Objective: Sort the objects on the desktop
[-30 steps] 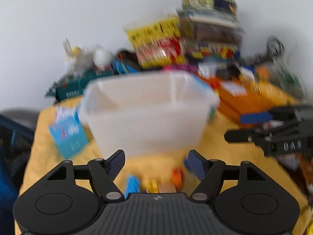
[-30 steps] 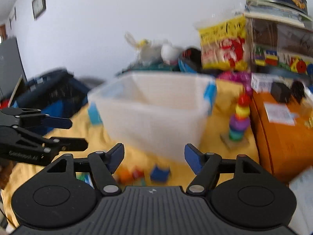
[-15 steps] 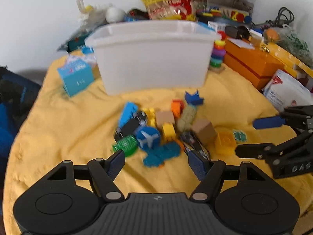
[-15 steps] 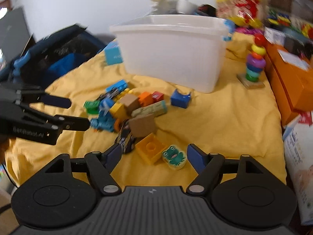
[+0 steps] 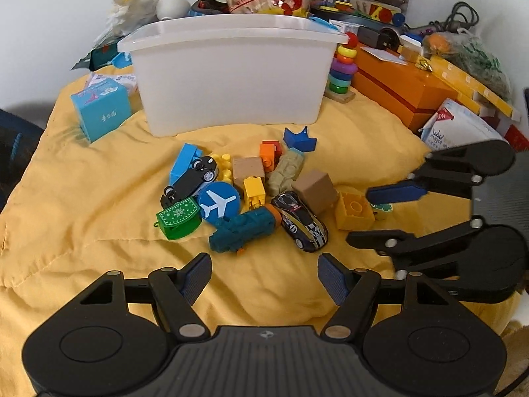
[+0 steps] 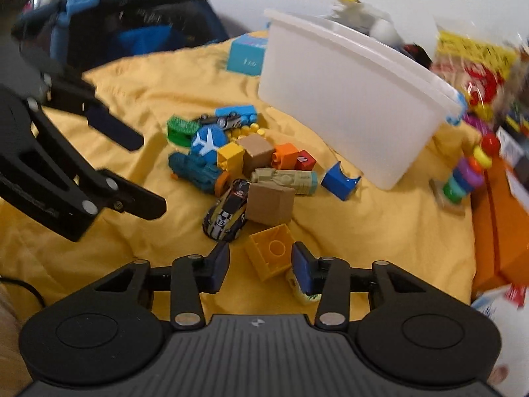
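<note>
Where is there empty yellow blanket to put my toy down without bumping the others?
Bare yellow blanket lies left of the toy pile, below the blue box, and between the pile and the left gripper. It is crowded from the pile to the white bin and around the right gripper, by the yellow brick.

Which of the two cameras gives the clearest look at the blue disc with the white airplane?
The left wrist view: the blue airplane disc sits sharp and face-on in mid-pile there. In the right wrist view the disc is smaller, blurrier, farther off and partly hidden behind other toys.
</note>
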A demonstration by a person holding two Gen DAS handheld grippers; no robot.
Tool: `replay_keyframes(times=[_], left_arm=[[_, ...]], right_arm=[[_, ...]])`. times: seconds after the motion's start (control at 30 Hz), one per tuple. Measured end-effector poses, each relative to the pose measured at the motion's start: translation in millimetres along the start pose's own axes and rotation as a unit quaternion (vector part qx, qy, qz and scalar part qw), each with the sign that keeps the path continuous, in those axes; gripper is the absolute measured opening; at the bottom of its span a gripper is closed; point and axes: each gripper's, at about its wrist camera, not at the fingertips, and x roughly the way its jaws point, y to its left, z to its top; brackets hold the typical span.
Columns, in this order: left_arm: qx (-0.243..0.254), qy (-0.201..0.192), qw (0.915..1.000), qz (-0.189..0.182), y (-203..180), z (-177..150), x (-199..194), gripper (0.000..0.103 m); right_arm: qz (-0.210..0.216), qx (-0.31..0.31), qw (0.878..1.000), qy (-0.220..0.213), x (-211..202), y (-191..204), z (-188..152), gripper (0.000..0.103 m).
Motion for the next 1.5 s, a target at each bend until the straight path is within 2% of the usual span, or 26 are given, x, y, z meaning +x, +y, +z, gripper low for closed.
replay_keyframes(times=[0.1,0.13,0.2,0.27,0.37,0.43,0.53,0.63,0.7,0.77,0.83,0.9,0.93,1.07,1.17,1.23,1.3,1.33,1.5], left_arm=[[0.009,0.002,0.9999,-0.011,-2,1,2,0.073],[0.014,0.002,0.9998,-0.016,-4,1,2,0.073],[0.02,0.004,0.9996,-0.022,-7,2,4,0.073],[0.025,0.005,0.9994,-0.025,-9,3,5,0.073],[0.023,0.01,0.9992,-0.03,-9,3,9,0.073],[0.018,0.016,0.999,-0.037,-8,4,13,0.071],[0.015,0.02,0.9988,-0.043,-7,8,18,0.07],[0.006,0.027,0.998,-0.057,-8,15,25,0.067],[0.0,0.03,0.9975,-0.063,-10,18,29,0.067],[0.005,0.03,0.9973,-0.067,-12,19,30,0.067],[0.015,0.03,0.9975,-0.062,-16,18,30,0.067],[0.026,0.026,0.9981,-0.049,-16,18,29,0.067],[0.03,0.02,0.9986,-0.039,-15,18,28,0.067],[0.028,0.0,0.9995,-0.012,-7,29,29,0.064],[0.025,-0.003,0.9997,0.0,-3,41,41,0.049],[0.021,0.006,0.9998,0.002,-1,46,55,0.035],[0.011,0.005,0.9999,0.001,2,48,62,0.028],[0.005,0.001,1.0,0.003,4,49,64,0.018],[0.01,-0.041,0.9991,0.002,4,39,36,0.017]], right_arm=[[-0.02,-0.03,0.999,0.017,12,4,-1,0.042],[-0.031,-0.04,0.998,0.021,15,5,-2,0.033],[-0.061,-0.026,0.997,0.026,17,-3,-2,0.026],[-0.028,0.053,0.998,0.025,12,-25,1,0.026],[0.03,0.142,0.989,0.03,8,-51,-4,0.026],[0.081,0.21,0.974,0.029,4,-66,-11,0.026],[0.179,0.273,0.943,0.066,8,-77,-24,0.026],[0.206,0.289,0.931,0.088,17,-74,-36,0.026],[0.2,0.316,0.924,0.083,17,-78,-41,0.028],[0.171,0.305,0.934,0.074,12,-78,-42,0.03],[0.134,0.275,0.95,0.067,3,-73,-38,0.048],[0.093,0.247,0.963,0.057,-3,-72,-35,0.054],[0.085,0.238,0.966,0.05,-7,-72,-35,0.053],[0.085,0.225,0.97,0.028,-14,-69,-32,0.053],[0.07,0.199,0.977,0.031,-14,-60,-30,0.053],[0.069,0.195,0.978,0.031,-14,-58,-30,0.053],[0.067,0.194,0.978,0.032,-15,-56,-30,0.053],[0.065,0.192,0.979,0.033,-16,-56,-30,0.053],[0.057,0.191,0.979,0.036,-19,-52,-36,0.053]])
